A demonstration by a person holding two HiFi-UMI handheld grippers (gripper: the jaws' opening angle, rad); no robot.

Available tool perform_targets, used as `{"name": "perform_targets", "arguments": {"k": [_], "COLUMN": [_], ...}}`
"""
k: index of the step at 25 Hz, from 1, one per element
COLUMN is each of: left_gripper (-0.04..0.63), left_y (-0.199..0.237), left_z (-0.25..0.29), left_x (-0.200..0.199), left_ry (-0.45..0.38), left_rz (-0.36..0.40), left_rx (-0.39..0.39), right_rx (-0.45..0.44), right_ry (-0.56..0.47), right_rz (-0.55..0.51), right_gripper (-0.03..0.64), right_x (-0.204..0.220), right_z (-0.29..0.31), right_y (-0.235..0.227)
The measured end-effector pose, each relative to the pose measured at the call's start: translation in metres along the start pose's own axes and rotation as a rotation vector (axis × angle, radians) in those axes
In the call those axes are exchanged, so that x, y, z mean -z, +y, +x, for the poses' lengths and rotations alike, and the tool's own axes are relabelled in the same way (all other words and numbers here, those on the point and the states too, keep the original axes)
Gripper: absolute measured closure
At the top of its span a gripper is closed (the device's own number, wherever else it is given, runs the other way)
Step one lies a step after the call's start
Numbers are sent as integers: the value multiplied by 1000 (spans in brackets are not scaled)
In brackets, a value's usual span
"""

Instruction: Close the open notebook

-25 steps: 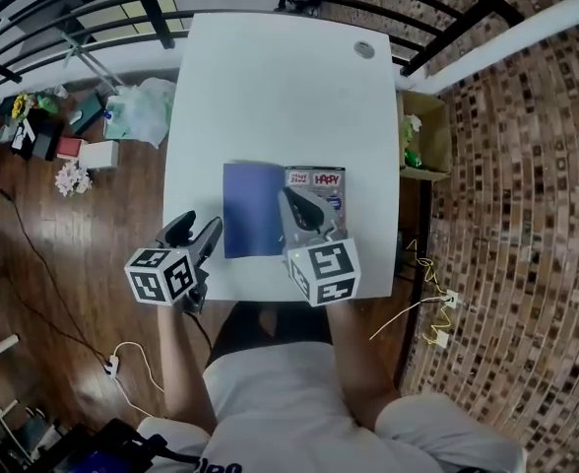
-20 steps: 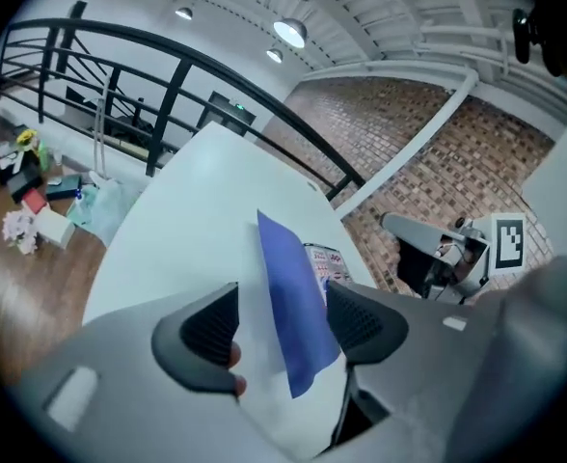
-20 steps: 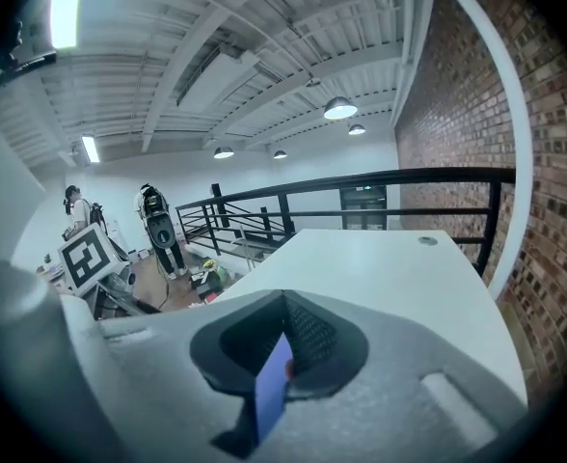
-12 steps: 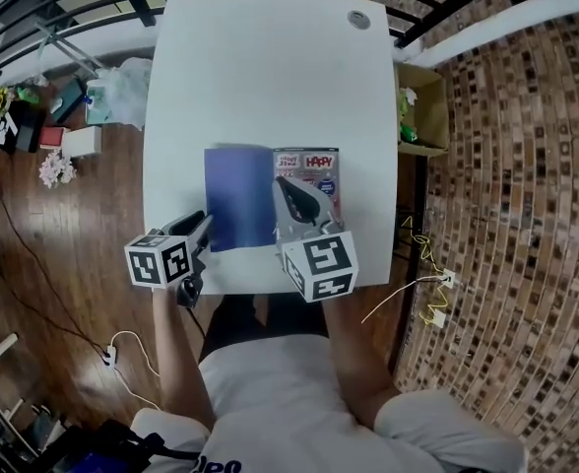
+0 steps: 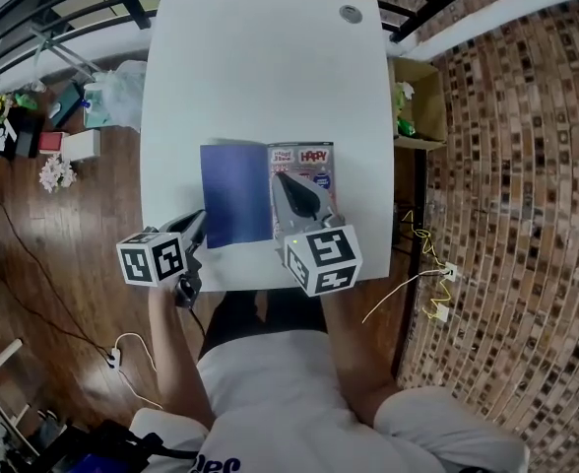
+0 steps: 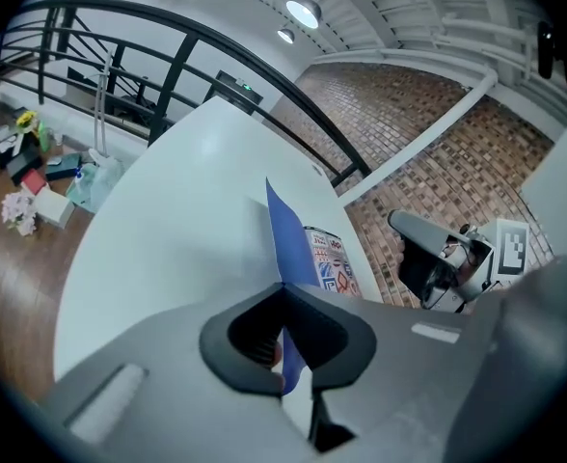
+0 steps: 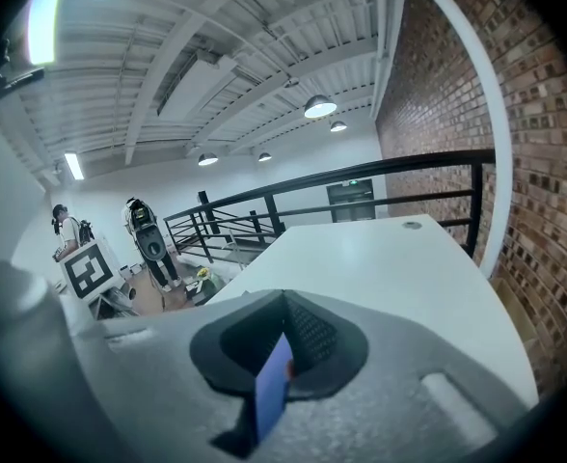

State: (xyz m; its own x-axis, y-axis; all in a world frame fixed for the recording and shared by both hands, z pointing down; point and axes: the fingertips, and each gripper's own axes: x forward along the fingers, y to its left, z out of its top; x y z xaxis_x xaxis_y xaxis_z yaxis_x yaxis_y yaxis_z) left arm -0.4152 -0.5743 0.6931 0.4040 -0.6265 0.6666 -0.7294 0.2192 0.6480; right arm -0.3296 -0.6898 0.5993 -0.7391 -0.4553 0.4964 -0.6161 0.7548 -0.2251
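Note:
An open notebook lies on the white table (image 5: 270, 77), its blue cover (image 5: 235, 193) on the left and a printed colour page (image 5: 314, 166) on the right. My left gripper (image 5: 199, 221) is at the cover's near left corner. In the left gripper view its jaws are closing to shut (image 6: 283, 292) on the blue cover (image 6: 288, 244), which stands on edge between them. My right gripper (image 5: 282, 179) rests over the notebook's middle. In the right gripper view it (image 7: 283, 307) is shut on a thin blue leaf (image 7: 274, 384) of the notebook.
A cardboard box (image 5: 422, 116) stands on the floor right of the table, by the brick wall. Bags and small clutter (image 5: 63, 136) lie on the wooden floor to the left. A round grommet (image 5: 351, 14) sits at the table's far end, before a black railing.
My left gripper has sunk to the blue cover's near left corner and its jaws have gone from wide open to shut on it. The right gripper has hardly moved.

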Motion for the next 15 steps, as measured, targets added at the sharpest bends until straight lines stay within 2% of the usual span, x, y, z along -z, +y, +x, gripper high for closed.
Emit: {"name": "perform_targets", "arguments": {"k": [4, 10, 12, 15], "left_gripper": [580, 580, 580, 580], "left_y": [-9, -31, -42, -70], "left_z": [-16, -33, -33, -28], "left_x": [-15, -26, -29, -33], "left_ry": [-30, -29, -29, -21], "left_rz": [38, 77, 64, 7], "left_rx": [-8, 14, 42, 125], "right_rx": [11, 53, 69, 95], "right_ry": [-25, -70, -83, -100], "right_rz": [1, 19, 26, 37], "right_gripper": [626, 626, 626, 626], "right_x": [-8, -18, -19, -19], "right_z": [-10, -28, -36, -50], "right_y": [-3, -11, -15, -24]}}
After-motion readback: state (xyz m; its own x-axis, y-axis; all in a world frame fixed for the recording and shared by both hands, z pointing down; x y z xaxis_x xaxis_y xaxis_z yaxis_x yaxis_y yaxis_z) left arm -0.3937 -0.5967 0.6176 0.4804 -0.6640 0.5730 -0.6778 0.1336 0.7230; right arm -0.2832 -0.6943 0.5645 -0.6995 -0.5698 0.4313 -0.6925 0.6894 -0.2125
